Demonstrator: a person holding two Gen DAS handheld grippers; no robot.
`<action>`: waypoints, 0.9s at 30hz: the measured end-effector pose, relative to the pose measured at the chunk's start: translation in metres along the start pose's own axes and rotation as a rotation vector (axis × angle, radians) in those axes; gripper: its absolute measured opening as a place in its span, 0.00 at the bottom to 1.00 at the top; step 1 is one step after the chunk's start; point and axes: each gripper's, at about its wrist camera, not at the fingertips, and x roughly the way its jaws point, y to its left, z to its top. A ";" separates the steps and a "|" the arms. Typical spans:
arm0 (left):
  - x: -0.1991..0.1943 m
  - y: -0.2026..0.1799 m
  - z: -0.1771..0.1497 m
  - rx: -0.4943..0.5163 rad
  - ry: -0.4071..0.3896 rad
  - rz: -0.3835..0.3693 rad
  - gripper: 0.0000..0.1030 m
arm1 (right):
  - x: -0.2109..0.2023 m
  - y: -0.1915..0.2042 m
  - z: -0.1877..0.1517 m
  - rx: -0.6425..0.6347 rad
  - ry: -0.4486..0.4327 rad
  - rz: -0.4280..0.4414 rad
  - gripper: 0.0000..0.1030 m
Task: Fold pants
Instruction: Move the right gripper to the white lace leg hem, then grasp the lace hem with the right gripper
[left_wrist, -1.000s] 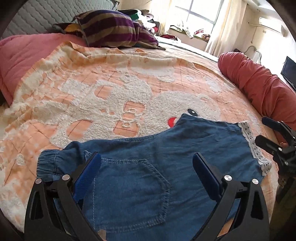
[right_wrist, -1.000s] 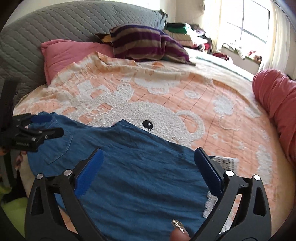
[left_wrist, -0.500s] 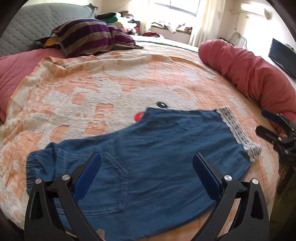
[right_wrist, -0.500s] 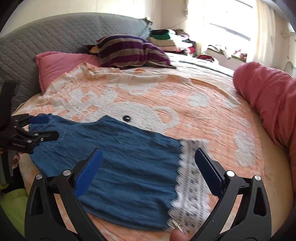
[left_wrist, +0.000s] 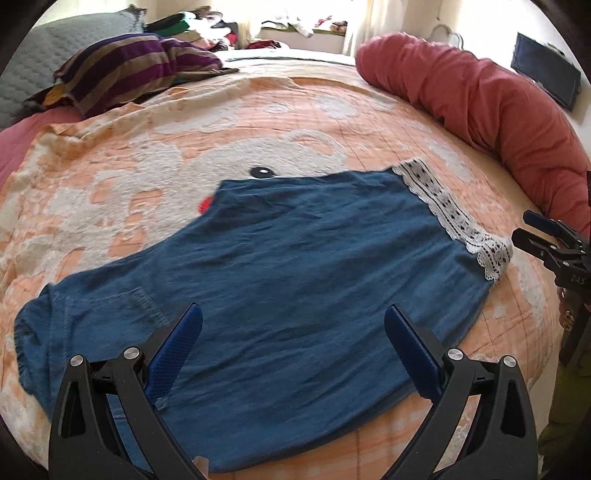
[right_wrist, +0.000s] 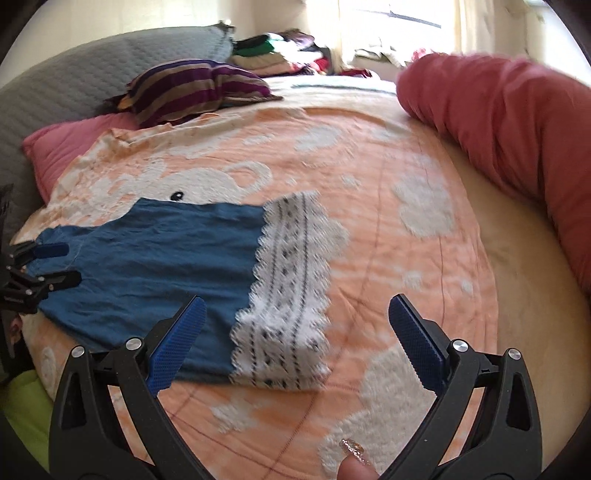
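Note:
The blue denim pants (left_wrist: 295, 288) lie flat on the orange bedspread, waistband at the left, white lace hem (left_wrist: 454, 218) at the right. They also show in the right wrist view (right_wrist: 155, 266) with the lace hem (right_wrist: 288, 291). My left gripper (left_wrist: 293, 354) is open and empty, hovering over the pants' near edge; it also shows at the left of the right wrist view (right_wrist: 44, 266). My right gripper (right_wrist: 295, 339) is open and empty above the bedspread just right of the hem; it also shows at the right edge of the left wrist view (left_wrist: 543, 236).
The orange and white bedspread (left_wrist: 258, 122) covers a round bed. A red bolster (left_wrist: 480, 110) runs along the right side. A striped pillow (left_wrist: 136, 62), a pink pillow (right_wrist: 66, 140) and a grey headboard (right_wrist: 74, 74) stand at the back.
Both grippers have swung to the right and drawn back. The left view now takes in the whole pants; the right view has moved from over the denim to the lace hem and bare bedspread.

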 end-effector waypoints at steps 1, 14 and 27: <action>0.003 -0.005 0.003 0.015 0.005 -0.001 0.96 | 0.001 -0.002 -0.002 0.010 0.006 0.005 0.91; 0.051 -0.056 0.080 0.159 0.025 -0.060 0.96 | 0.028 -0.002 -0.015 0.077 0.065 0.092 0.91; 0.124 -0.086 0.143 0.286 0.048 -0.060 0.95 | 0.050 -0.003 -0.023 0.101 0.085 0.126 0.67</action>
